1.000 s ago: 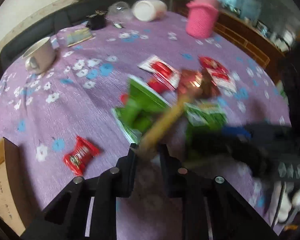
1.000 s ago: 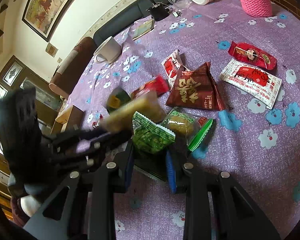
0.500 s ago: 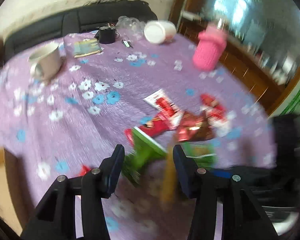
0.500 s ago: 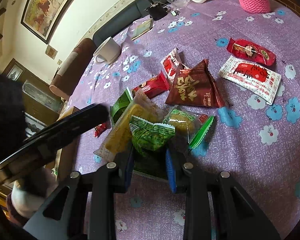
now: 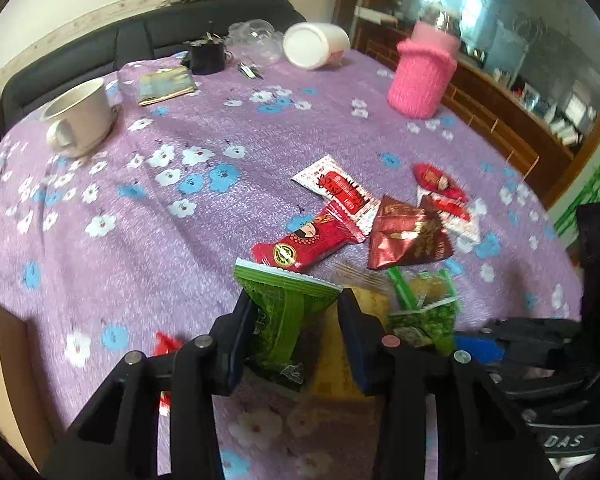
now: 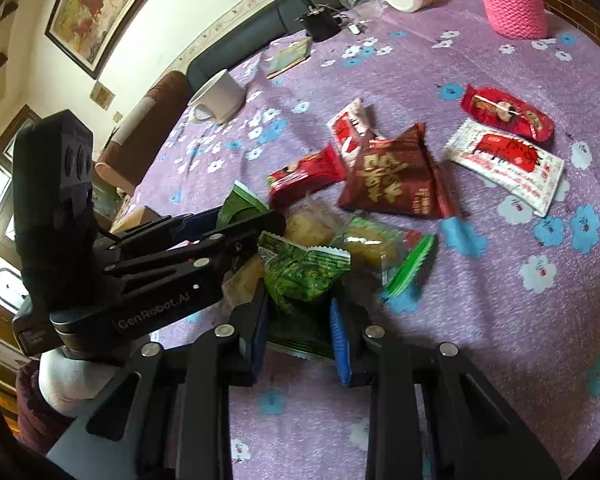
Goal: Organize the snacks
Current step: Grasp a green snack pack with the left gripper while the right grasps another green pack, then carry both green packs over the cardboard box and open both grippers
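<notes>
**Green packets in both grippers**

Left wrist: my left gripper (image 5: 298, 332) was closing around a green packet (image 5: 284, 316) over the purple cloth (image 5: 140, 240); "DAS" showed on the other rig.

Right wrist: my right gripper (image 6: 300, 332) stayed clenched on another green pack (image 6: 302, 276). "GenRobot.AI" read on the left rig beside it.

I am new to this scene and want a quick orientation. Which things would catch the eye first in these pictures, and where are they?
A heap of red and green snack packets lies on the purple flowered tablecloth right before both grippers. The right gripper clamps a green packet. The left gripper is closing around another. A pink knitted container stands at the far edge.
</notes>
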A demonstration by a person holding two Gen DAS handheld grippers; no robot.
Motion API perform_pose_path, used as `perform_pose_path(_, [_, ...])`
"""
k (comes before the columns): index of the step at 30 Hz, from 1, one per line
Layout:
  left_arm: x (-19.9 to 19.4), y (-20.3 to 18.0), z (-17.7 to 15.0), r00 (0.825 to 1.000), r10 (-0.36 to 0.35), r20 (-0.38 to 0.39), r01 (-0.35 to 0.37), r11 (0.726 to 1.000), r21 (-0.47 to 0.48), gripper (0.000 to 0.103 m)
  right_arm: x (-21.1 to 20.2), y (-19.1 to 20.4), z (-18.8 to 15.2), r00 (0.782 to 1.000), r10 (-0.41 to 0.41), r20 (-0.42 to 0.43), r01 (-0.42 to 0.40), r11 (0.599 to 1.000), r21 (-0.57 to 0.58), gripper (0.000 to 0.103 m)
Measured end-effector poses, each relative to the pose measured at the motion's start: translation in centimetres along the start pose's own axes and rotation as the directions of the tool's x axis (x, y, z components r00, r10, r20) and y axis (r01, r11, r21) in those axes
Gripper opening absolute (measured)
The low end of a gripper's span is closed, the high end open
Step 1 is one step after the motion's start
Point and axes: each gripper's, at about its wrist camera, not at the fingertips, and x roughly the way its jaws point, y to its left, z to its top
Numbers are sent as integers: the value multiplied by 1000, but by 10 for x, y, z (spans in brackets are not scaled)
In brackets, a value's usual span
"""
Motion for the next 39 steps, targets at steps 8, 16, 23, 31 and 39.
perform_pose_path(8, [-95,31,-37,982,-64,178,99,976,-195,41,-11,17,-2,996,60,61,-56,996,-69,29])
perform_pose_path(16, [-180,93,-92,956,80,282,21,941,-337,41,-2,27,-8,997,46,63,-39,993,-109,29])
perform_pose_path(23, [-195,154,-132,955,164,249,-28,880,-474,41,1,93,-21,994,113,-5,-111,969,-222,29])
perform_pose_path(31, [-188,202,-154,953,227,202,-72,815,-575,41,47,200,-48,967,173,-188,-233,899,-371,29])
perform_pose_path(39, [-188,221,-171,954,221,204,-50,785,-618,41,97,257,-70,958,124,-259,-238,848,-474,29])
